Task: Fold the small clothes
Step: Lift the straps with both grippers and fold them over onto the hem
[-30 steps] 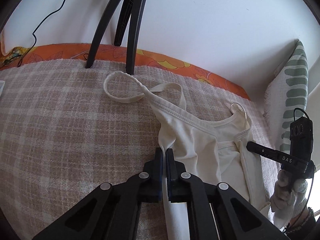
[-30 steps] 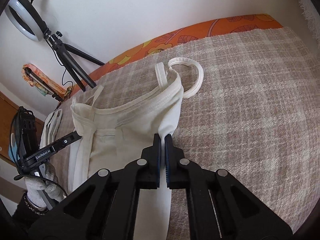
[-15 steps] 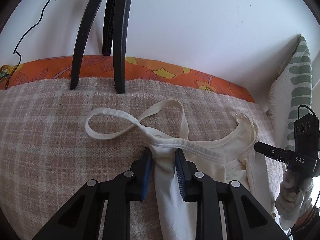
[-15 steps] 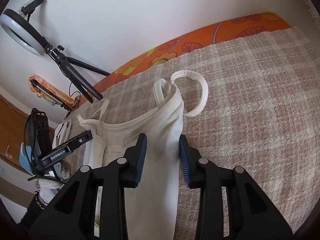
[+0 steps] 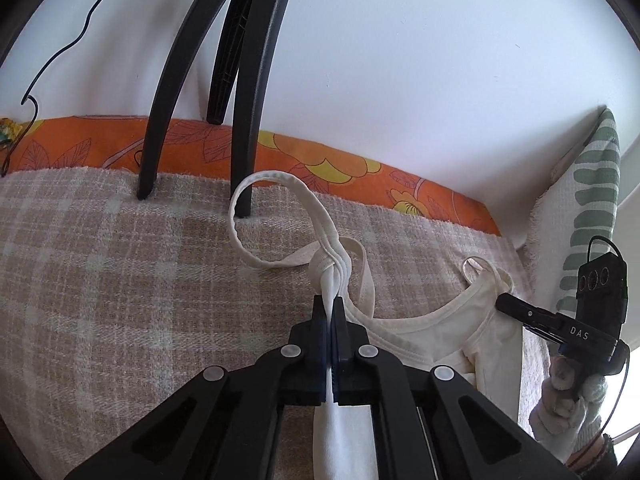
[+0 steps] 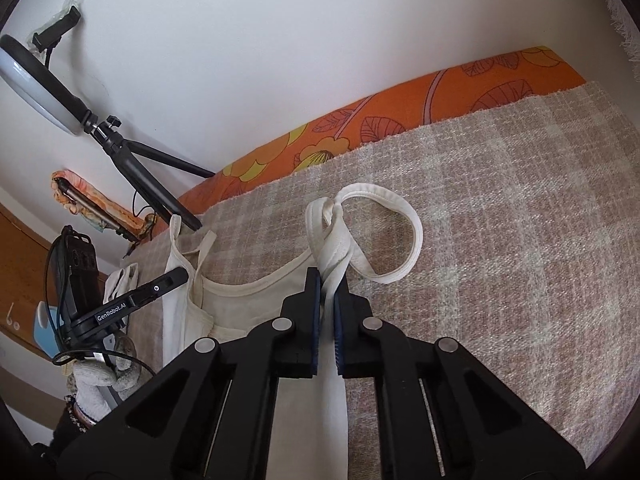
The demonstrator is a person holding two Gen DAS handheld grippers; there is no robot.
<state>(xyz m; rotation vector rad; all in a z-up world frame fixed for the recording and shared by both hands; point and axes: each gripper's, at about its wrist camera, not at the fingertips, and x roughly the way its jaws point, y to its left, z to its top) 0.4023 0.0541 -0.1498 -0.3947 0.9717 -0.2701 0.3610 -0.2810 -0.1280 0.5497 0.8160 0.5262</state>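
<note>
Both black claws, left gripper (image 5: 329, 312) and right gripper (image 6: 327, 286), pinch the cream cotton top (image 5: 424, 332) on the checked woven blanket (image 5: 100, 280), so lift both corners evenly and keep it flat.

A home bedroom: plaid blanket (image 5: 100, 280) over floral sheet (image 5: 340, 168) (against the wall).

The cream ribbed-knit cloth top (image 5: 424, 332) looks soft and matt; the beige checked woven blanket (image 5: 120, 288) looks coarse; the black plastic gripper fingers (image 6: 304, 312) look smooth.
</note>
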